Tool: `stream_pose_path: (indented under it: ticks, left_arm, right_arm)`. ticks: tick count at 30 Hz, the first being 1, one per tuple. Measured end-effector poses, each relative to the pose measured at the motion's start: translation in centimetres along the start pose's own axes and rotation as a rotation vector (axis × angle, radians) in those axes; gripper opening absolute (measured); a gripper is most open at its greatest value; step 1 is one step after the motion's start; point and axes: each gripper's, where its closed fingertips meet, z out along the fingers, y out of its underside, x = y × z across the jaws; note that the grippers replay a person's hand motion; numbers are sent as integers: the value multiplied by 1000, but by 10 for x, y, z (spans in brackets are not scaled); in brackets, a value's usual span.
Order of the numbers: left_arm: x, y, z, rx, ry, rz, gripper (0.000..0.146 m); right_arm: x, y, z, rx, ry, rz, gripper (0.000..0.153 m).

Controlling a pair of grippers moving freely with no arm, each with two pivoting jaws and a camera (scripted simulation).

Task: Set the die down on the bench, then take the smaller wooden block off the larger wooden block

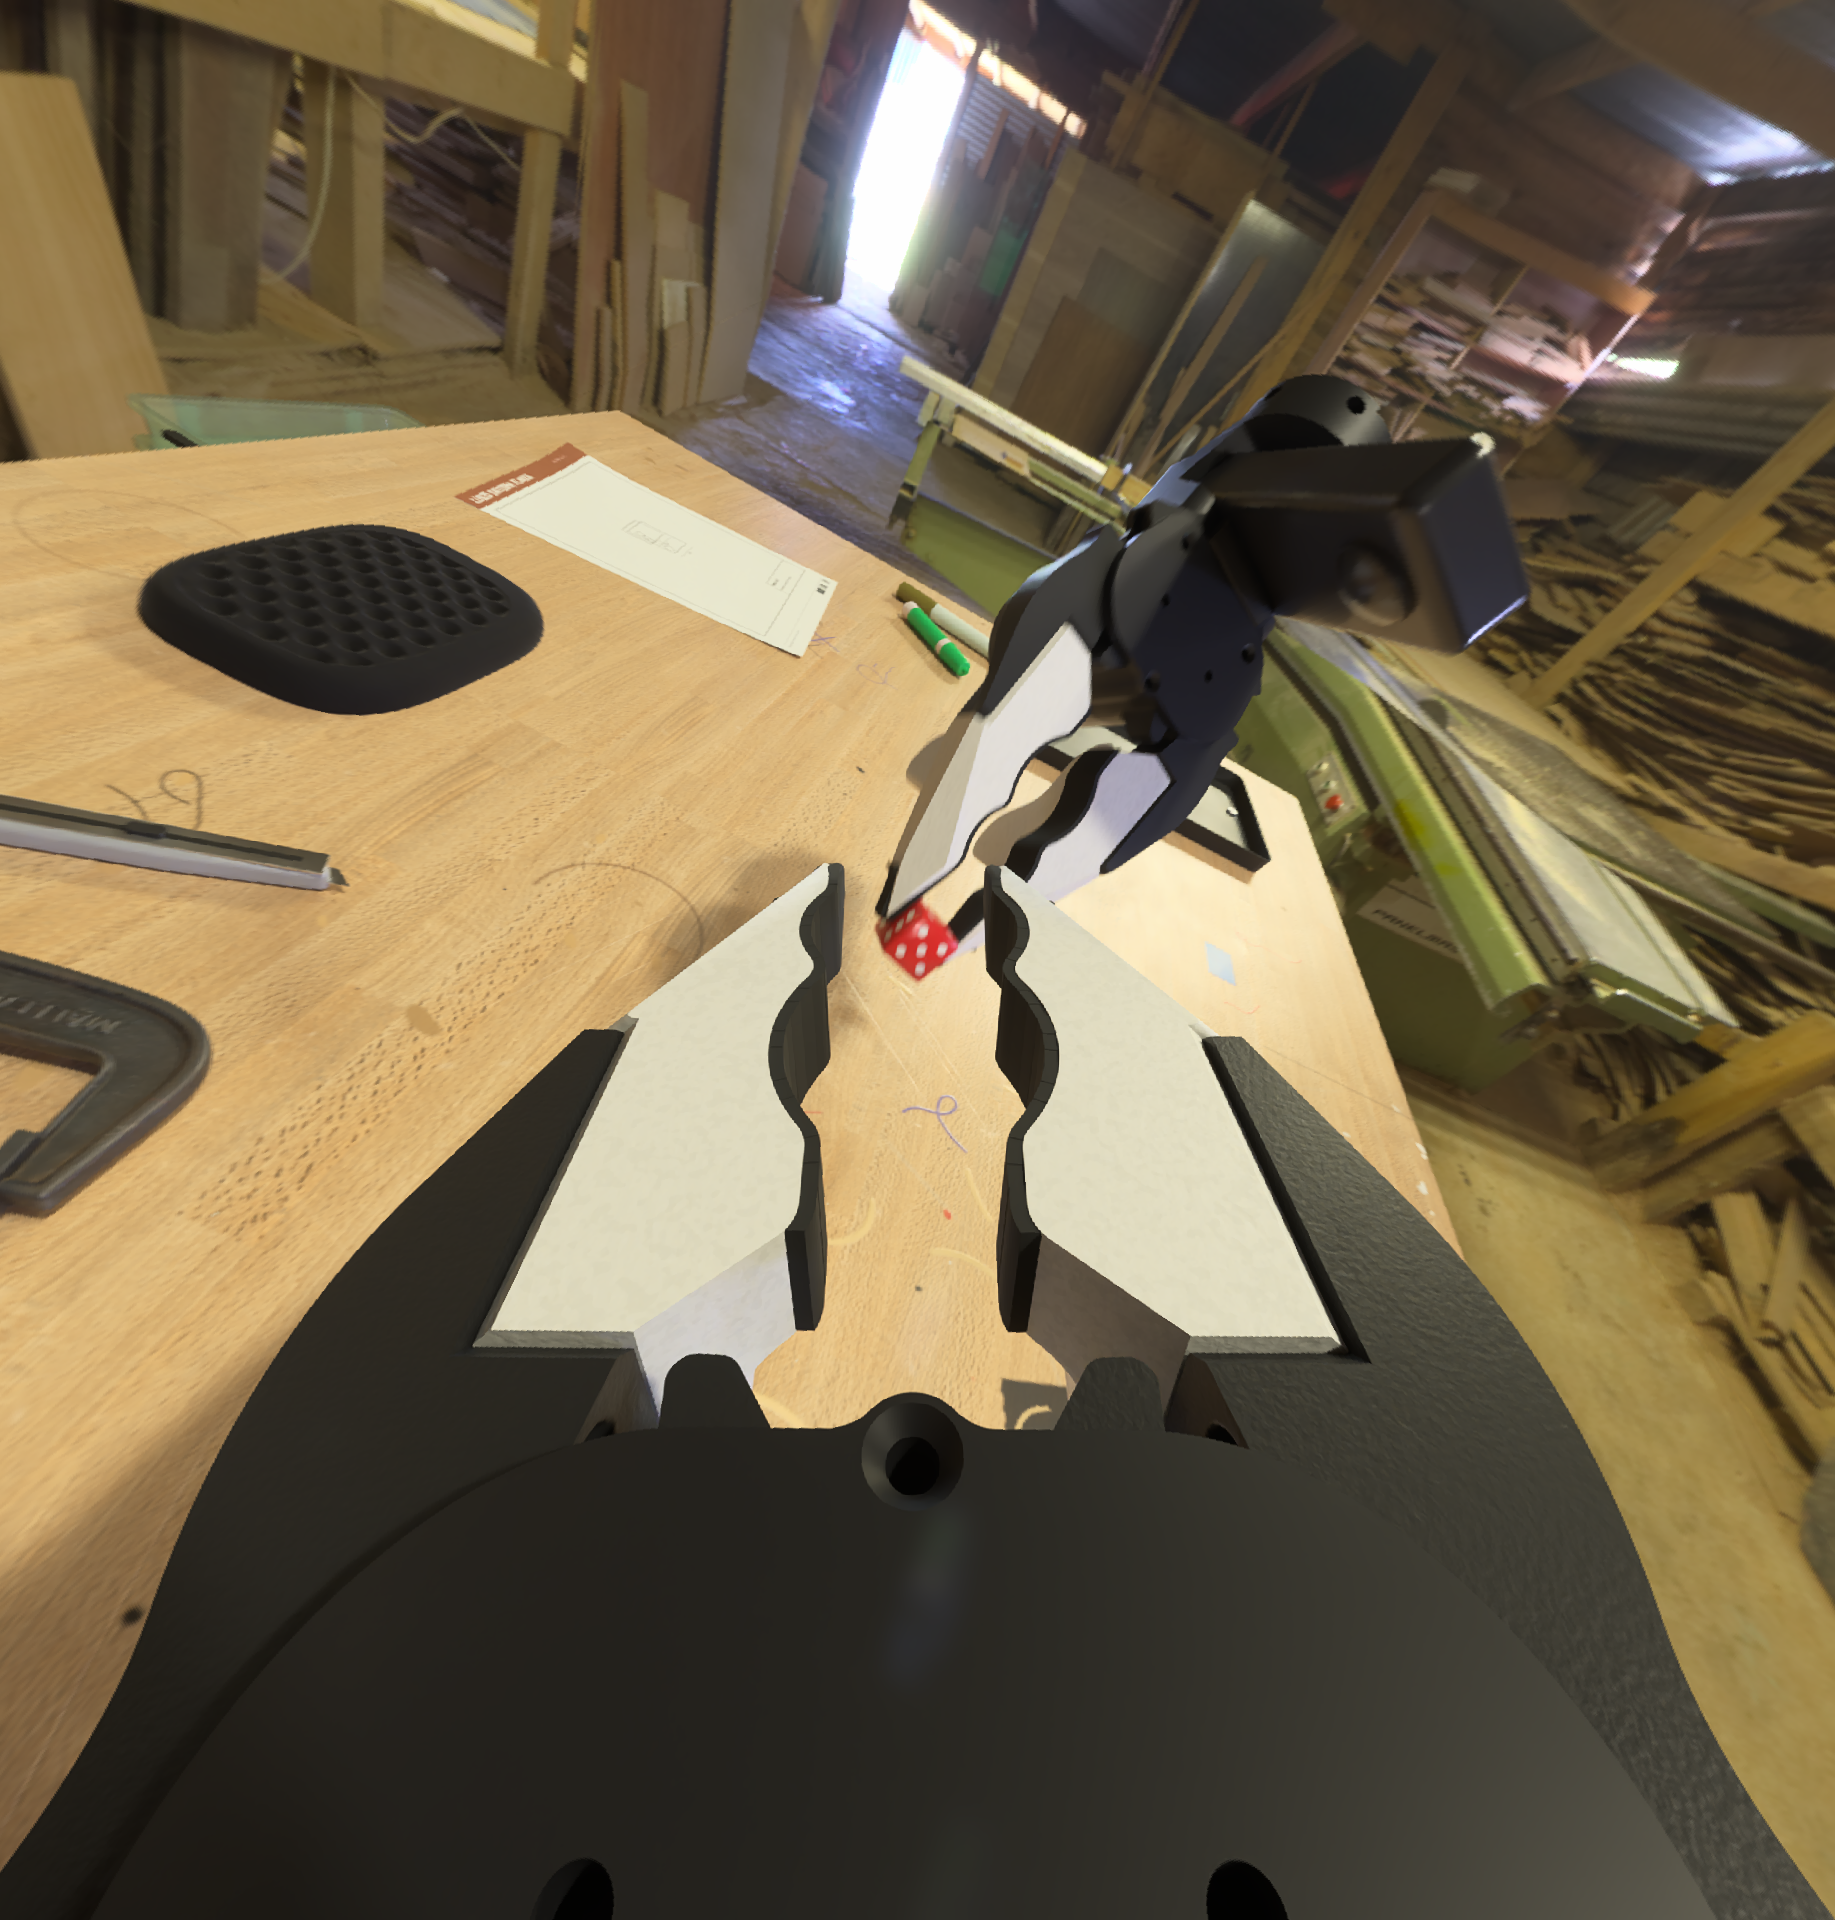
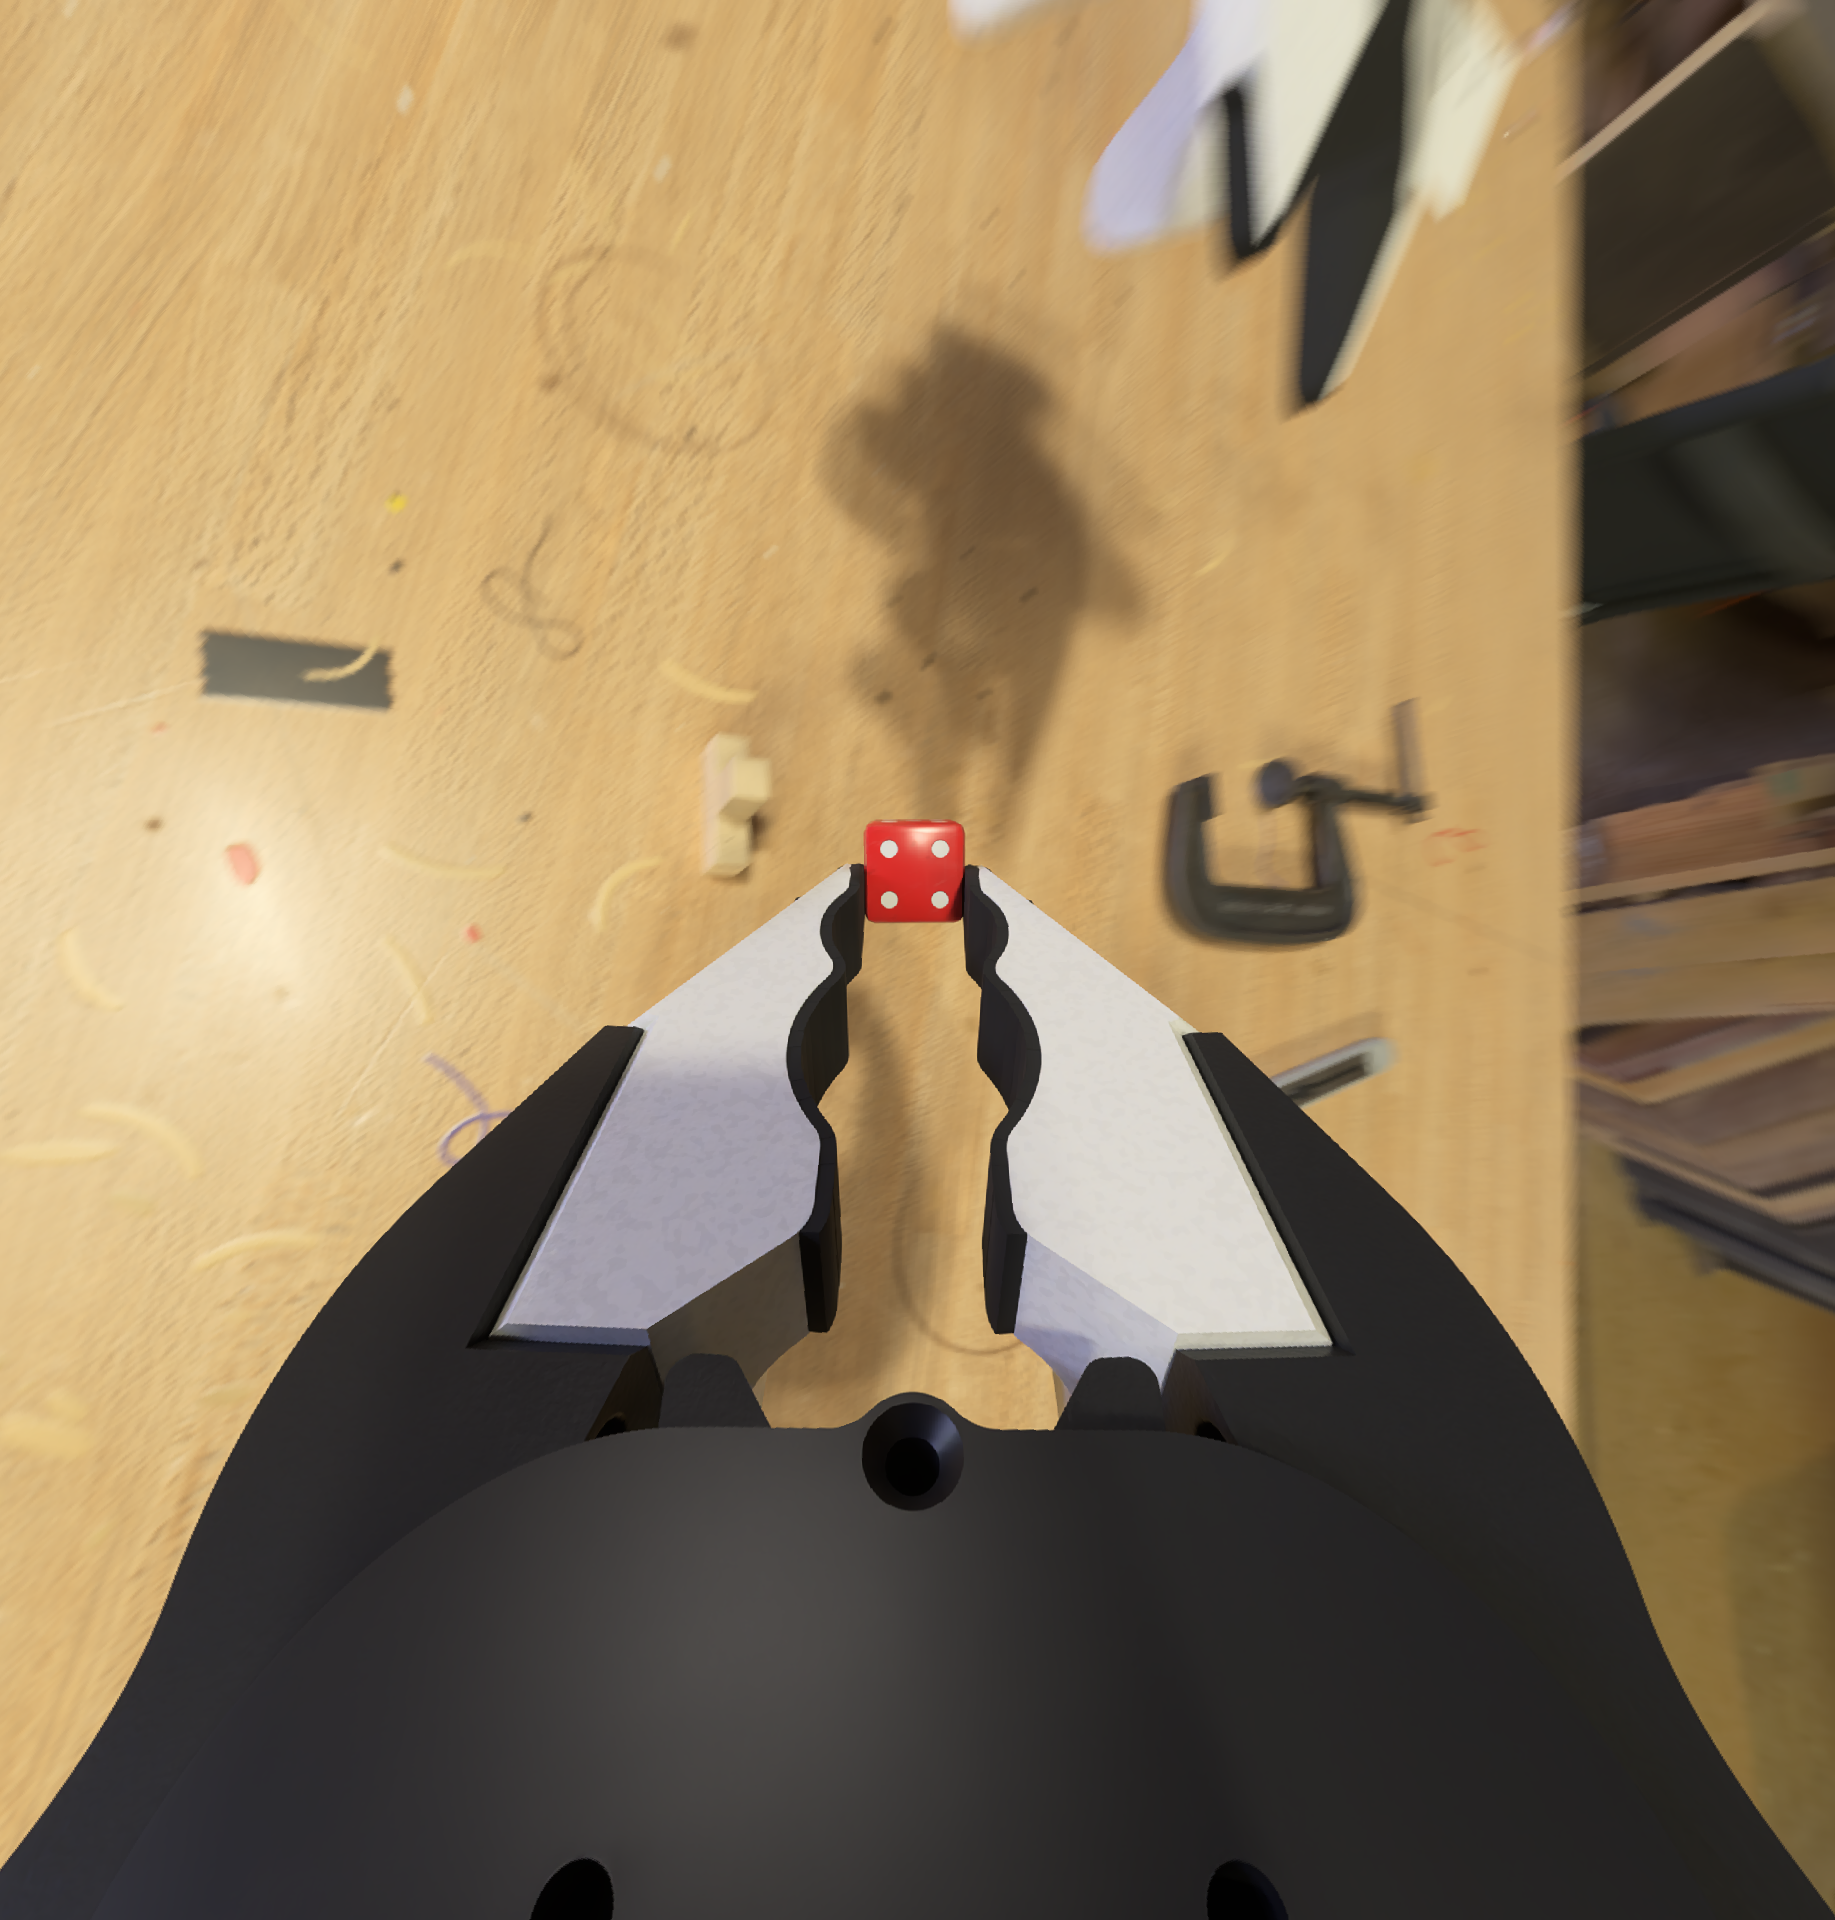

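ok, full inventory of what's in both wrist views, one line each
die: 1, red with white dots, held at right gripper's fingertips above the bench
wooden blocks: 2, pale, smaller on larger, on bench left of die
clamp: 1, dark metal, on bench
pad: 1, black, perforated, far side of bench
paper sheet: 1, white with red strip, beyond pad
markers: 2 or more, green and pale, near the bench edge
tape strip: 1, black, on bench
bench: 1, light wood
left gripper: 1, open, empty
right gripper: 1, shut on die
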Motion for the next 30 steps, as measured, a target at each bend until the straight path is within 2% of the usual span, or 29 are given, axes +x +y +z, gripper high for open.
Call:
stream_pose_path:
  ticks: [5, 11, 21, 26, 30]
  left_arm:
    - [-4, -1, -8, -19, -66, 38, 25]
    - [-10, -2, -12, -17, -104, 49, 25]
    - [-12, 0, -11, -33, -130, 69, 24]
    - [-12, 0, -11, -40, -135, 76, 24]
    - [-12, -1, -12, -37, -138, 78, 24]
  right_arm:
    - [-37, 33, 40, -150, -224, 53, 18]
    - [-64, 69, 74, -322, -356, 100, 18]
    - [-70, 69, 81, -314, -398, 162, 18]
    - [-67, 68, 79, -325, -387, 163, 31]
    - [-56, 40, 80, -198, -335, 175, 32]
